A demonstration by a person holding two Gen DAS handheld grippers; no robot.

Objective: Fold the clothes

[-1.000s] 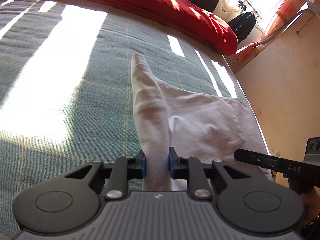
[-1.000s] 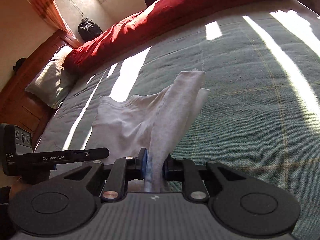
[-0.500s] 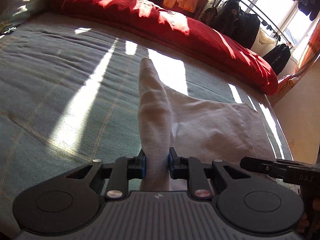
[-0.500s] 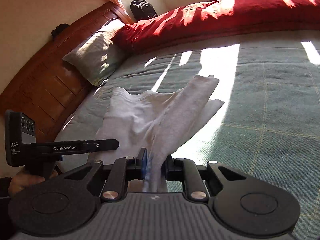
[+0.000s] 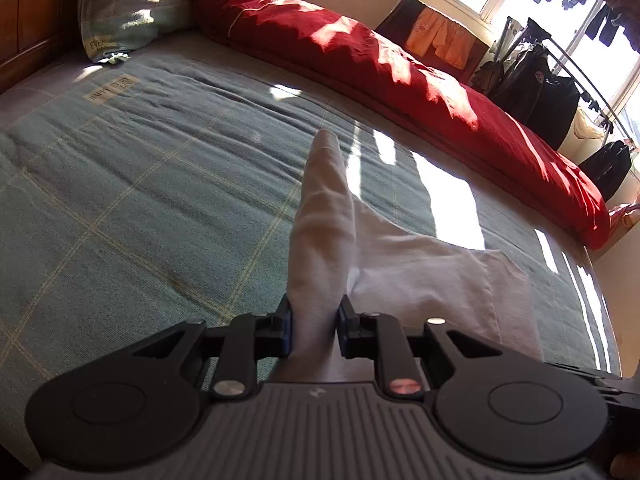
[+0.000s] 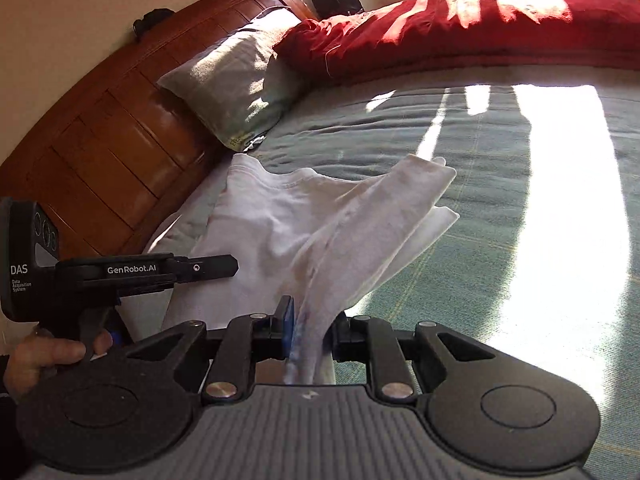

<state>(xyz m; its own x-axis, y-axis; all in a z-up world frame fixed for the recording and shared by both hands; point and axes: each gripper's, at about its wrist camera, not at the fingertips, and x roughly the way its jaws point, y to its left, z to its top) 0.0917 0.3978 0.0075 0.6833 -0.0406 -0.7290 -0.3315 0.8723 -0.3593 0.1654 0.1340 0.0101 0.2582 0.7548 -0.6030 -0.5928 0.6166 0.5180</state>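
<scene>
A white garment (image 5: 420, 276) hangs lifted over the green checked bedspread (image 5: 140, 200), stretched between my two grippers. My left gripper (image 5: 314, 322) is shut on a bunched edge of it, and a narrow fold rises forward from the jaws. My right gripper (image 6: 312, 328) is shut on another edge of the white garment (image 6: 272, 220), whose loose corner droops towards the bed on the right. In the right wrist view the left gripper (image 6: 224, 267) shows from the side at the left, held by a hand (image 6: 52, 354).
A red duvet (image 5: 400, 68) lies rolled along the bed's far side. A grey-green pillow (image 6: 240, 84) leans on the wooden headboard (image 6: 112, 148). A rack of dark clothes (image 5: 540, 80) stands by the window. Sunlight stripes cross the bedspread.
Both grippers have swung sideways across the bed with the garment still held, so the headboard and pillow have come into view. The garment's hanging shape is much the same.
</scene>
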